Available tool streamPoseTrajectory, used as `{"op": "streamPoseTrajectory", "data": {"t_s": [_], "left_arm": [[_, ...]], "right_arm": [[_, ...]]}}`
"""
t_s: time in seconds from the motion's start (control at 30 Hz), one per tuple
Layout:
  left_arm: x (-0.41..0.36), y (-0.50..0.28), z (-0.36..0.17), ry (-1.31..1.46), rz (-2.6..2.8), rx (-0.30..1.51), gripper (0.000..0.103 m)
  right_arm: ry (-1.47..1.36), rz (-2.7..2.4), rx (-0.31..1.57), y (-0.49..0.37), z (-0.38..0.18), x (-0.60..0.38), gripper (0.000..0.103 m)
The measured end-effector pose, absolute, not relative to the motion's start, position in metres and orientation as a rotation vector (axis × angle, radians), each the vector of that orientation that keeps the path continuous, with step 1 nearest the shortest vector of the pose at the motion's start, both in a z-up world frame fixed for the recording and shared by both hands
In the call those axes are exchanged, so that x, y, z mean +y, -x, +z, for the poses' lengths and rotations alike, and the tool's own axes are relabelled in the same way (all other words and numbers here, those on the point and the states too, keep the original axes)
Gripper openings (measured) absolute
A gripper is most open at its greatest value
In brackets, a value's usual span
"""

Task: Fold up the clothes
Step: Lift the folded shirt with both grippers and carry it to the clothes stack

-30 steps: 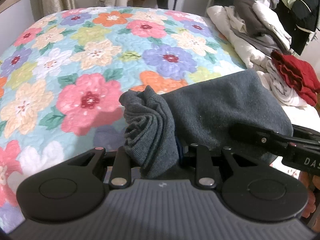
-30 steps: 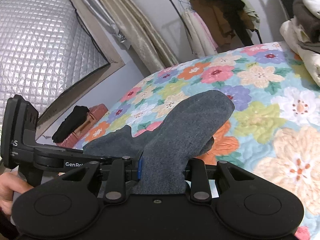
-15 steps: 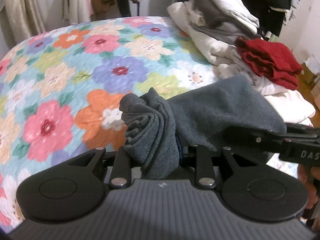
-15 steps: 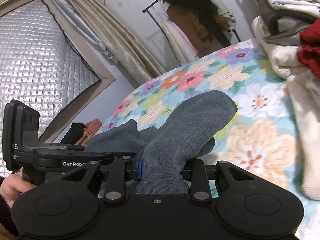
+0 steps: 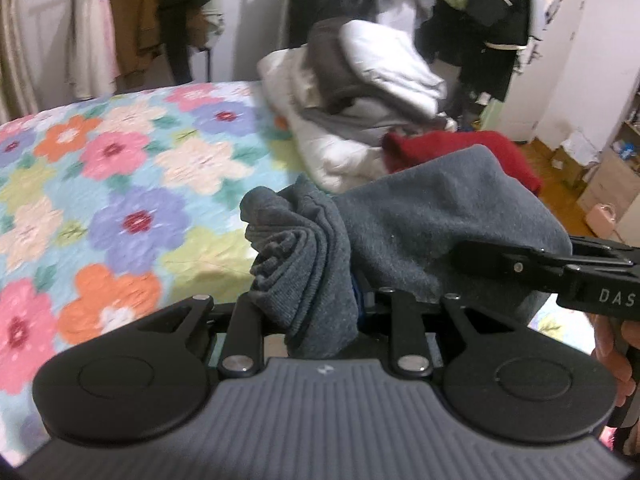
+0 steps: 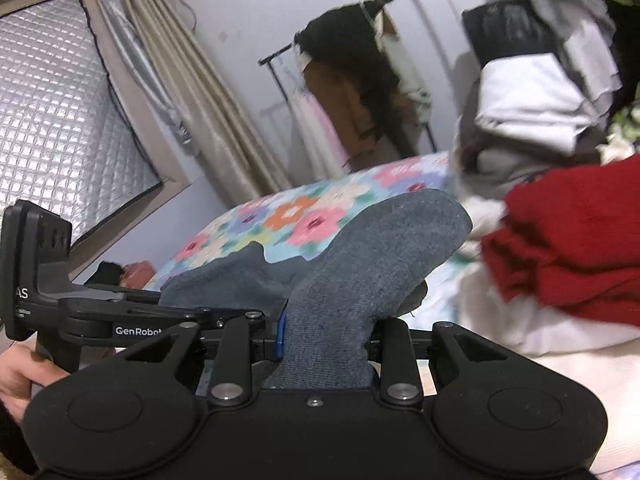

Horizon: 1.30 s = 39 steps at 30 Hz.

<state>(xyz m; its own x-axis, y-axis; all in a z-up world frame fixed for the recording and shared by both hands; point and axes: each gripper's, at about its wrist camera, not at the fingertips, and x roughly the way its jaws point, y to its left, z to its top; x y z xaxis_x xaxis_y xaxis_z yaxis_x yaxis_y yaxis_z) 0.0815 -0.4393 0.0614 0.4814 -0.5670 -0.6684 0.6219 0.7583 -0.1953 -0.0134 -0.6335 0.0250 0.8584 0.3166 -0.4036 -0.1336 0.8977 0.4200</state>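
Left wrist view takes in the bed (image 5: 120, 184) first, spread with a flowered quilt and filling the left side. On its far right edge sits a pile of clothes (image 5: 360, 92), white and grey pieces stacked, with a red garment (image 5: 472, 152) at its near end. More clothes hang on a rack (image 6: 352, 92) against the back wall, past a curtain (image 6: 192, 92) and a quilted silver window cover (image 6: 52, 120) seen from the right wrist view.

Held up clear of the quilt is the grey garment (image 5: 432, 220), a folded knit piece stretched between both tools. Its long axis runs side to side across the left view. One bunched end sits in the left hand-held gripper (image 5: 320, 312), clenched on the folds, which stick up and forward from between the fingers. The other end is clamped in the right hand-held gripper (image 6: 324, 344); from there the cloth rises and points away toward the pile, ending in a rounded fold.

A hand (image 6: 20, 376) wraps the left tool's handle at the lower left of the right view; the other hand (image 5: 616, 352) shows at the right edge of the left view.
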Motion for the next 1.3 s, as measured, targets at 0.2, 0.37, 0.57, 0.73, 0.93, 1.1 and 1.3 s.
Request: {"op": "streamPoseTrajectory", "data": {"t_s": [0.2,0.37,0.57,0.73,0.93,1.1,1.3], "left_arm": [[-0.483,-0.096,0.076,-0.096,-0.761,0.756,0.024],[-0.525,-0.119,0.091,-0.105,-0.809,0.706,0.024],[-0.582,-0.15,0.115,-0.016,-0.789,0.599,0.024],[-0.637,-0.16,0.12,-0.082,-0.778,0.537,0.024],[-0.668,-0.149,0.084,-0.093,-0.741,0.502,0.025],[-0.693,-0.13,0.049,-0.227,-0.733,0.514,0.025],[-0.69,-0.132,0.06,-0.136,-0.751,0.565,0.032]], "right_arm": [[-0.385,0.187,0.441,0.013,0.03,-0.668,0.032],[-0.358,0.137,0.383,0.004,0.045,-0.697,0.032],[-0.278,0.063,0.32,-0.017,0.075,-0.742,0.031],[-0.235,0.002,0.319,-0.044,0.093,-0.786,0.031],[-0.189,-0.109,0.385,-0.051,0.077,-0.816,0.031],[-0.225,-0.169,0.455,-0.053,0.047,-0.827,0.031],[-0.119,-0.15,0.414,-0.05,0.05,-0.83,0.031]]}}
